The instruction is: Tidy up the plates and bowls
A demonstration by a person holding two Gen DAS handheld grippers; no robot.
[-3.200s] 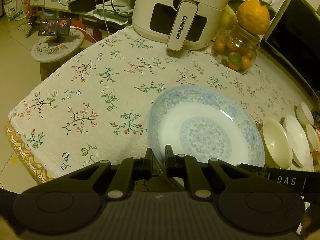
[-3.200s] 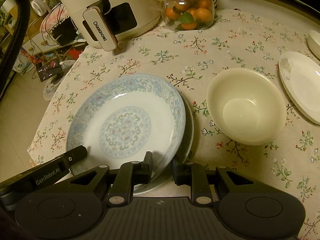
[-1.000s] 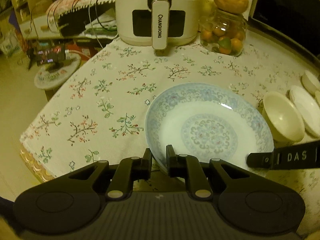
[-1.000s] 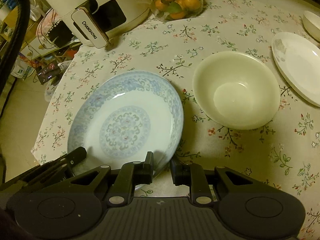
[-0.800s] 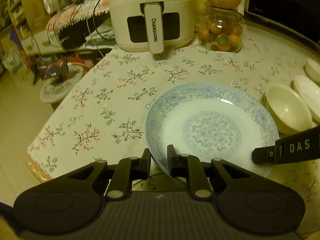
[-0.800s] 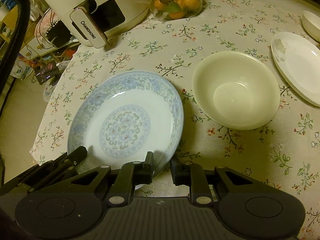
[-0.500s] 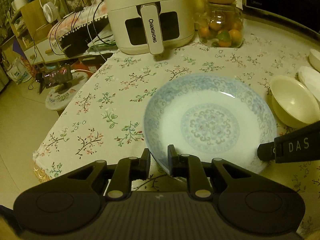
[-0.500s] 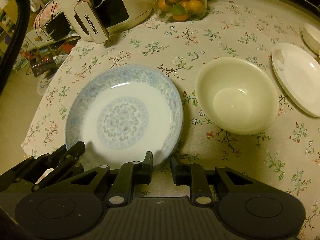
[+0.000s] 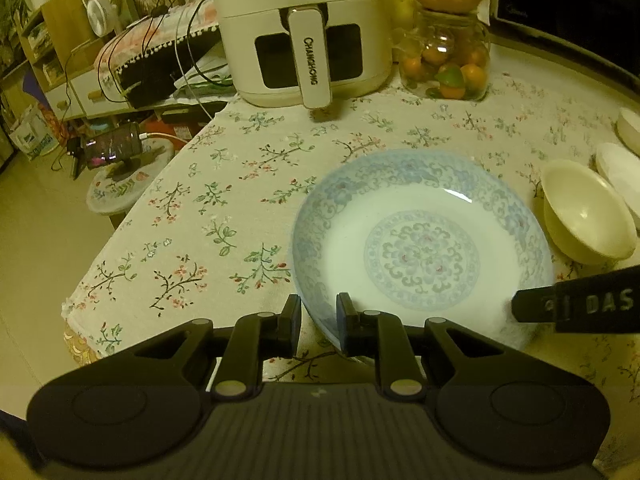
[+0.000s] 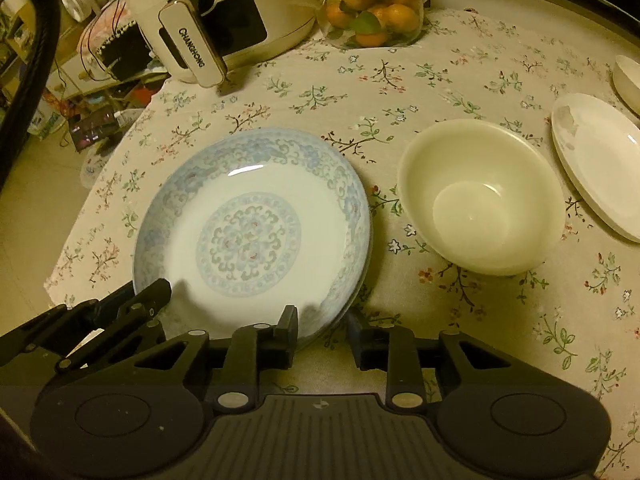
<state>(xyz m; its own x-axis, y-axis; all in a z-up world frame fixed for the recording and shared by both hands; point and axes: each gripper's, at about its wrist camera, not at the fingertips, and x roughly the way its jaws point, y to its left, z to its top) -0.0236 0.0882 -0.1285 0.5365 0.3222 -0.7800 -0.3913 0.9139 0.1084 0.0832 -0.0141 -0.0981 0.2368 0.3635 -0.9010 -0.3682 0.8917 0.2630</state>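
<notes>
Someone's home dining corner: floral tablecloth (image 9: 224, 216) on the counter, an air fryer (image 9: 304, 28) (Changhong), a glass jar of oranges (image 9: 448, 64), cluttered shelves (image 9: 48, 52) behind.

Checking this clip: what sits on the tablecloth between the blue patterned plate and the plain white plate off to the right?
A cream bowl stands between the blue patterned plate and the white plate, clearest in the right wrist view; it touches neither.
</notes>
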